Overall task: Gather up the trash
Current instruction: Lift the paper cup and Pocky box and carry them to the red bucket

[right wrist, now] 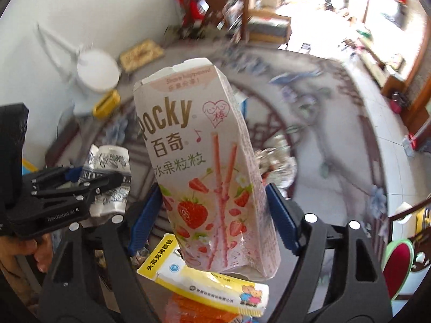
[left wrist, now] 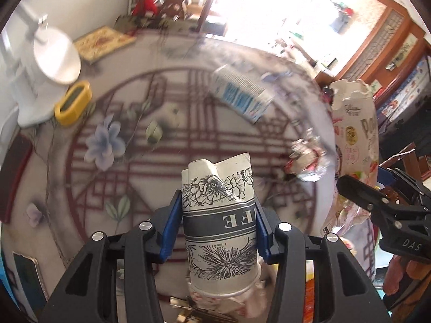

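Here each gripper holds trash: cup (left wrist: 219, 215), Pocky box (right wrist: 204, 167).

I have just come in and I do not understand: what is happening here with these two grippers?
A person is collecting trash with a gripper in each hand. The left gripper is shut on a crushed paper cup. The right gripper holds a Pocky box, lifted above a yellow packet. On the table a blue-and-white box and a crumpled wrapper are not yet picked up.
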`<state>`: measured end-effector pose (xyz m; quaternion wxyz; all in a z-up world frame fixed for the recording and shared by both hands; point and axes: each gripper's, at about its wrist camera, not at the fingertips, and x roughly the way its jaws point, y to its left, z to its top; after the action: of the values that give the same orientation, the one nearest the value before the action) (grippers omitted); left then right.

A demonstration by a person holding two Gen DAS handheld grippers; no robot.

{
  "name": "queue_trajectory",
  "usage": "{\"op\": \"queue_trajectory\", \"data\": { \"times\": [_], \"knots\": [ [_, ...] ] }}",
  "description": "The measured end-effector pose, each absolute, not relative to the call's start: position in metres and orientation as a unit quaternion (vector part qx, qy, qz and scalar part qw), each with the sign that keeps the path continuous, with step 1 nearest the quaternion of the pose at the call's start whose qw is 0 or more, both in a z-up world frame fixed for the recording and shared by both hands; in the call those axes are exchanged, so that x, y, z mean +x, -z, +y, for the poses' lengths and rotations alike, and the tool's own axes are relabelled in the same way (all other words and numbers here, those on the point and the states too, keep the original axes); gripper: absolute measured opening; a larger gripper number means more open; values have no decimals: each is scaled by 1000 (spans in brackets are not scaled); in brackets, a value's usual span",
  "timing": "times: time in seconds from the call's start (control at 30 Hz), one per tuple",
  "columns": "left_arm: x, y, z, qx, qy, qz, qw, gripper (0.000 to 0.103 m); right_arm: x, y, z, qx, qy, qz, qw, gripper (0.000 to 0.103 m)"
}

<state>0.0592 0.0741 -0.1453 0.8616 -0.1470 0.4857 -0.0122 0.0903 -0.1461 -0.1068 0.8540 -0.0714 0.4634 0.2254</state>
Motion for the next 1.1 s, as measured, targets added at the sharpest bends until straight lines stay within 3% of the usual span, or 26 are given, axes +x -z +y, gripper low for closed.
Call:
{"op": "queue_trajectory", "data": {
  "times": [0.4,1.1],
  "knots": [
    [38,91,29,-107,61,427,896,45,49,56,-196,0,-180,411,893,77],
    [14,65,-2,-88,102,394,909,45,4,41,-230,26,-149,391,908,77]
  ]
}}
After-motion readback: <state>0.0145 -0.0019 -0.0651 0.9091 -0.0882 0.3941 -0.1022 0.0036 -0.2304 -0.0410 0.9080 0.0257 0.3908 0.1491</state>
